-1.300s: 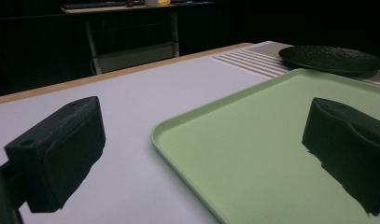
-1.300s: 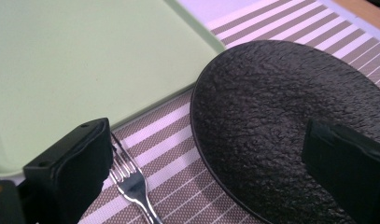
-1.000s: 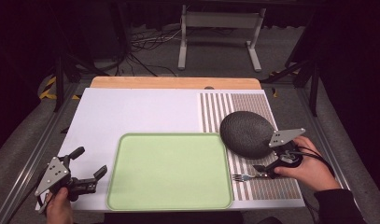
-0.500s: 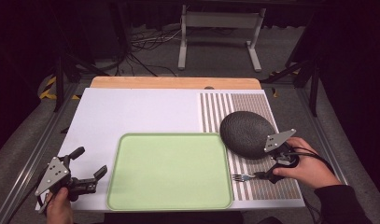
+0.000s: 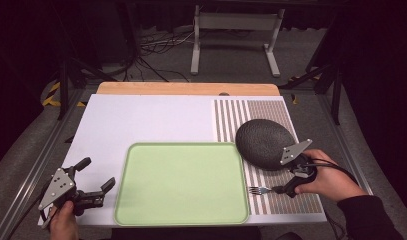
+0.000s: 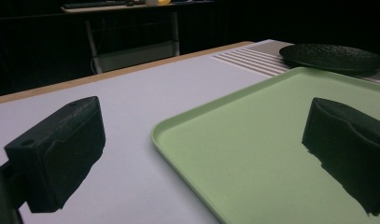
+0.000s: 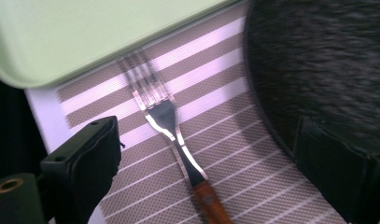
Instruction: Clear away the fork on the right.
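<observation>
The right gripper (image 5: 278, 189) is hanging low over the fork (image 7: 171, 128), near the front right of the table. Its two black jaws are standing wide, one on each side of the fork's wooden handle, and they have just been closing in a little. The pads are not pressing on the fork yet, so it is still lying loose on the striped placemat (image 5: 230, 112). It looks like the hand is lining up this way so the jaws can pinch the thin handle from both sides.

The fork's prongs are pointing at the edge of the green tray (image 5: 136, 200), just beside it. The dark bumpy plate (image 5: 258, 140) is sitting on the placemat too, right next to the fork. The tray is lying in the middle with nothing on it, maybe waiting for things to be put there.

The left gripper (image 5: 98, 175) is waiting at the front left, jaws spread and holding nothing, well away from the fork.

No words or labels are showing on anything.
</observation>
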Action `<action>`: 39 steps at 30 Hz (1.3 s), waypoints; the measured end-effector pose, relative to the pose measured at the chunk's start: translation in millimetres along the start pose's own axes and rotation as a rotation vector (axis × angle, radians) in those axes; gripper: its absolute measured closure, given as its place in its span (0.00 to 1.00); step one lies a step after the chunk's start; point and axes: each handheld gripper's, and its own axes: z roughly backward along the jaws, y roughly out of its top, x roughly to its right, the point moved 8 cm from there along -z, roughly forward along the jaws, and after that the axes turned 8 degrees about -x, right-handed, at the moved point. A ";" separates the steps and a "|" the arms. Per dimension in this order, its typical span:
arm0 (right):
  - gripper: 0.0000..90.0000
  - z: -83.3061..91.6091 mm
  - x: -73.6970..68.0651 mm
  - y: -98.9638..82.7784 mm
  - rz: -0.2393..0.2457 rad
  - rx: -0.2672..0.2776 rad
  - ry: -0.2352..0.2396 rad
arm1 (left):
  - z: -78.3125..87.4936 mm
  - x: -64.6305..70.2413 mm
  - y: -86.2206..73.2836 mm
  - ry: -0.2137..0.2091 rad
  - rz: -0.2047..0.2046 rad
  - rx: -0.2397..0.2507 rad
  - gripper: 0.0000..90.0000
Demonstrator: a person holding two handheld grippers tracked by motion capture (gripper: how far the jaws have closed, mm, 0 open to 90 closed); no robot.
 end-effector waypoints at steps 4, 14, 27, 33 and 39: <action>0.23 -7.8 -4.5 -6.6 0.077 -0.089 0.016 | 0.5 -0.6 -0.4 0.001 0.001 -0.001 0.00; 0.41 -16.8 -4.5 -17.7 0.203 -0.242 0.022 | 0.6 -0.9 -0.3 0.002 0.001 -0.002 0.00; 0.65 -21.6 1.4 -24.0 0.311 -0.418 0.024 | 1.2 -1.0 0.2 0.002 0.002 0.002 0.00; 0.80 -24.2 -0.6 -22.7 0.360 -0.446 0.021 | 1.2 -0.9 0.4 0.002 0.001 0.004 0.00; 0.86 -26.1 0.7 -22.7 0.405 -0.462 0.014 | 1.3 -1.1 0.4 0.002 0.003 0.005 0.00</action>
